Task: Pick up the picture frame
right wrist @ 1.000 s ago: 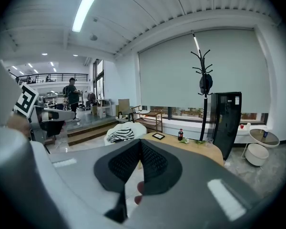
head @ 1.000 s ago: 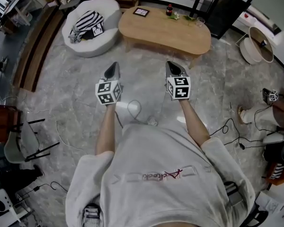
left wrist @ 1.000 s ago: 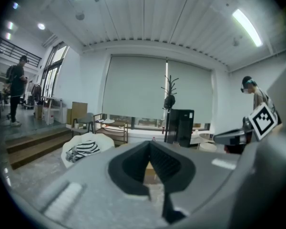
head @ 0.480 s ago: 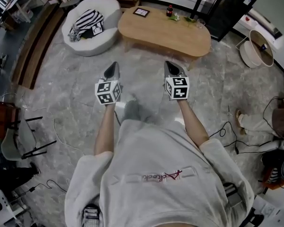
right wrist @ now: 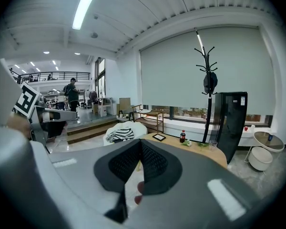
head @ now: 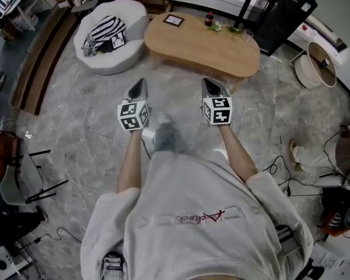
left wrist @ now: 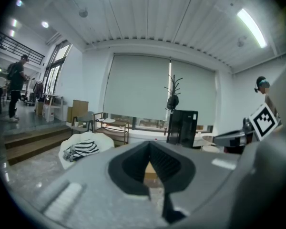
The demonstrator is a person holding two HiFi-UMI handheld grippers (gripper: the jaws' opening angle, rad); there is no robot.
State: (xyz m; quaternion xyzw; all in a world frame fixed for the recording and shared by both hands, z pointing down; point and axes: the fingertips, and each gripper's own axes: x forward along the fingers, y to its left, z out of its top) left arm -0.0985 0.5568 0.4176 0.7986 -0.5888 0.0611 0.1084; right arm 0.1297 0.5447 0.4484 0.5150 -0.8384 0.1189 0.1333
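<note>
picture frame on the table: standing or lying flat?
Lying flat: the picture frame rests face up on the wooden table, seen from above.

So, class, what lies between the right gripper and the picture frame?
In the head view, only a strip of grey floor and bare wooden tabletop separate the right gripper from the picture frame.
</note>
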